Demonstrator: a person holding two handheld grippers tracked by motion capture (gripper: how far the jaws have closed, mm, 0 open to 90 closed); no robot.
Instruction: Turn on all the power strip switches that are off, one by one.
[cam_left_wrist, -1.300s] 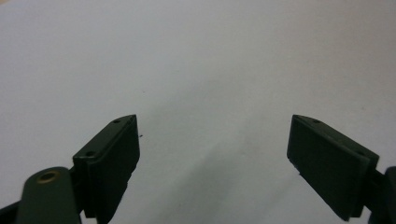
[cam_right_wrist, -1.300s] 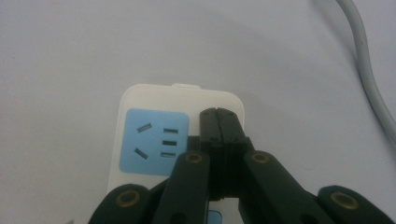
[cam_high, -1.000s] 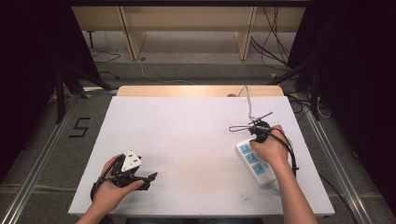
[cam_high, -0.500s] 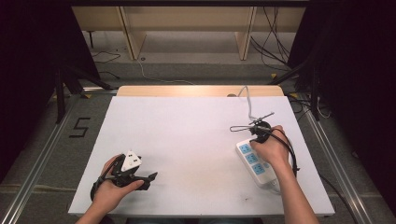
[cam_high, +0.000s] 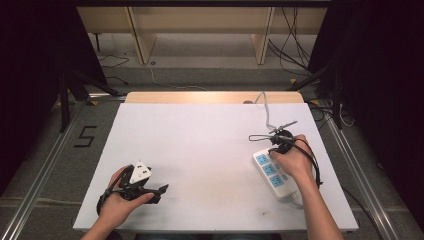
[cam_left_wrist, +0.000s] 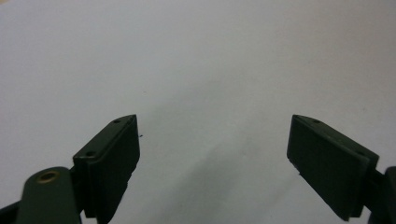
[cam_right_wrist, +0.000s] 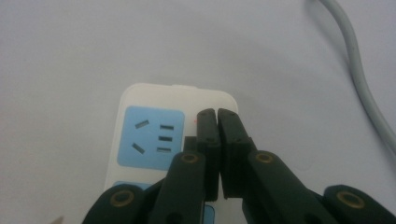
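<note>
A white power strip (cam_high: 272, 172) with blue socket faces lies on the right side of the white table (cam_high: 210, 150). My right gripper (cam_high: 274, 149) sits over its far end. In the right gripper view the jaws of the right gripper (cam_right_wrist: 217, 114) are shut together with nothing between them. Their tips rest at the power strip's (cam_right_wrist: 149, 135) end, beside a small red light (cam_right_wrist: 194, 122) and right of the first blue socket. My left gripper (cam_high: 161, 194) lies low at the table's near left. In its own view the left gripper (cam_left_wrist: 215, 140) stands wide open over bare table.
A grey cable (cam_right_wrist: 359, 79) runs from the strip toward the table's far edge, seen as the cable (cam_high: 265, 112) in the high view. A wooden strip (cam_high: 210, 97) borders the table's back edge. Metal rails (cam_high: 45, 165) flank both sides.
</note>
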